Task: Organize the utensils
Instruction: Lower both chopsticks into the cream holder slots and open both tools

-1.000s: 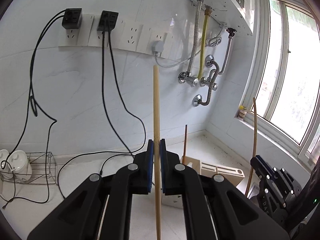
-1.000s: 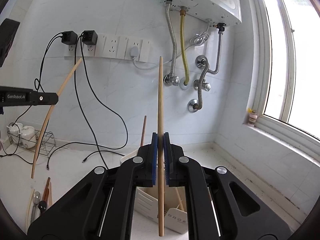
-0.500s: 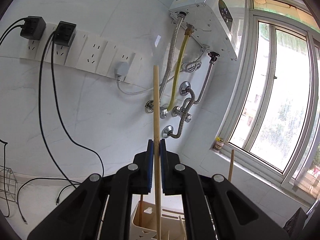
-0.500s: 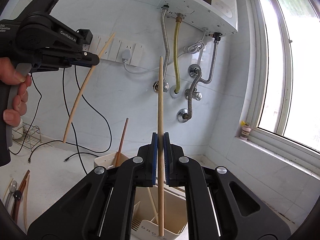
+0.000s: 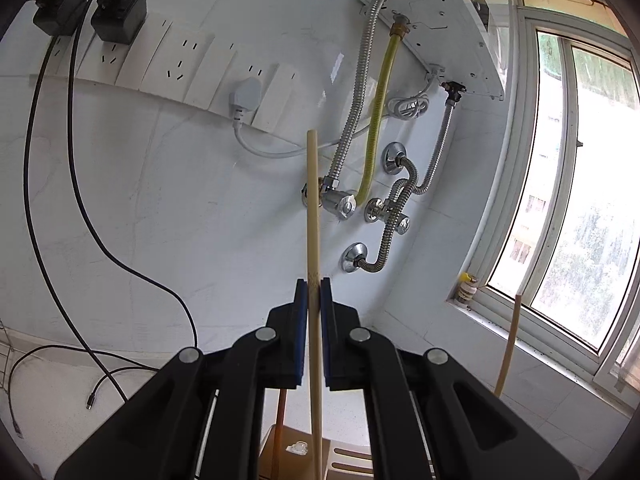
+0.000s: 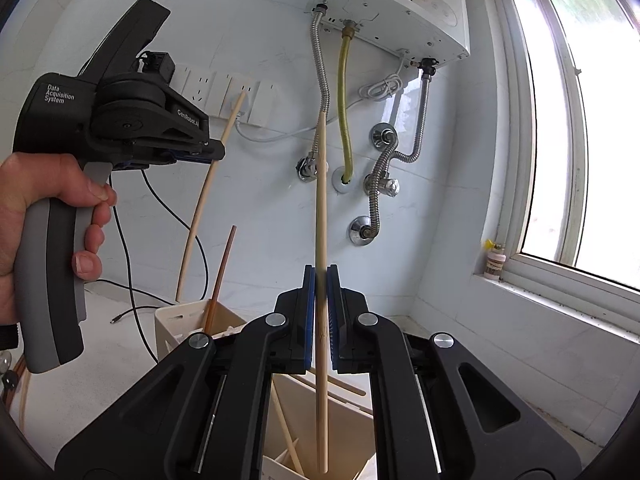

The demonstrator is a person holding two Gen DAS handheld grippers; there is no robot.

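Chopsticks are what's being sorted here, and 2 pale ones are held at once. The left gripper (image 5: 314, 292) has its blue-padded fingers (image 5: 301, 320) pressed tight on a pale chopstick (image 5: 313, 220), which is kept nearly upright, its lower end seen just over the cream utensil holder (image 5: 296, 450) at the bottom of the left wrist view. A darker brown chopstick (image 5: 279, 432) is already stood in that holder.

In the right wrist view, the right gripper (image 6: 320, 280) is pinched shut on a second pale chopstick (image 6: 321, 200), also held upright, with its tip dipped into an open compartment of the holder (image 6: 176, 322). A couple of other pale sticks (image 6: 285, 428) are leaned inside the same compartment. The brown chopstick (image 6: 219, 276) is parked in the far end compartment.

The left gripper (image 6: 216, 155) is seen from the side there too, gripped by a hand (image 6: 48, 216), its chopstick (image 6: 208, 196) slanted over the holder's far end.

The holder is set on a white table (image 6: 120, 360) by the tiled wall, near a window (image 6: 580, 120).
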